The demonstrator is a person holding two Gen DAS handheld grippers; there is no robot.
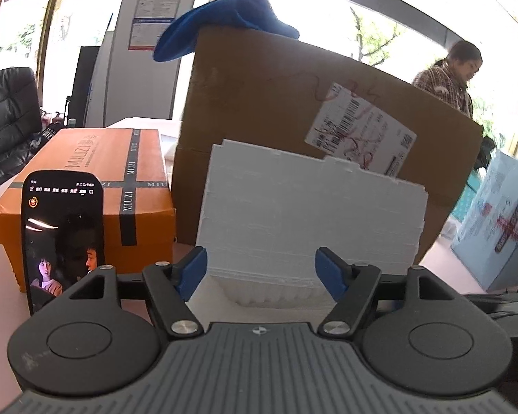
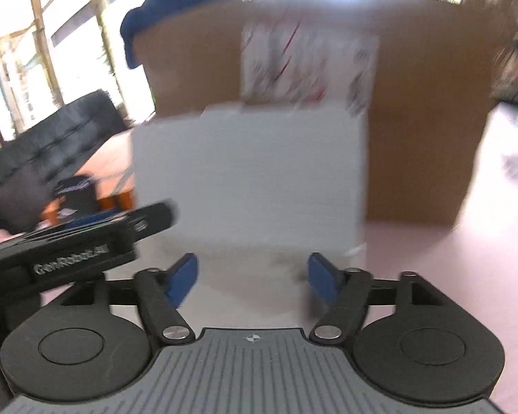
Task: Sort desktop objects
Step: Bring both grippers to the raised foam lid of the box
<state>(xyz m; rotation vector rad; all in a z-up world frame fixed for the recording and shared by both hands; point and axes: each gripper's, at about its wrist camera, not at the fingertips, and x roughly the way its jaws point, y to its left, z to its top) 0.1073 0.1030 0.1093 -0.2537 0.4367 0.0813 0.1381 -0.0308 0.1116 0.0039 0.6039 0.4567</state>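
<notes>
A white foam block (image 1: 310, 214) leans against a big cardboard box (image 1: 269, 103) with a shipping label. A blue cloth (image 1: 221, 17) lies on top of that box. My left gripper (image 1: 260, 270) is open just in front of the foam block, with nothing between its blue pads. A lit phone (image 1: 64, 238) stands against an orange shoe box (image 1: 96, 186) at the left. In the blurred right wrist view, my right gripper (image 2: 252, 279) is open before the same foam block (image 2: 248, 172) and cardboard box (image 2: 424, 131). The left gripper's black body (image 2: 69, 245) shows at its left.
A pale blue carton (image 1: 500, 227) stands at the right on the pinkish table (image 2: 466, 258). A black padded sofa (image 1: 7, 124) sits at the far left. A person in a plaid top (image 1: 445, 76) stands behind the cardboard box. Dark cables (image 1: 507, 296) lie at the right.
</notes>
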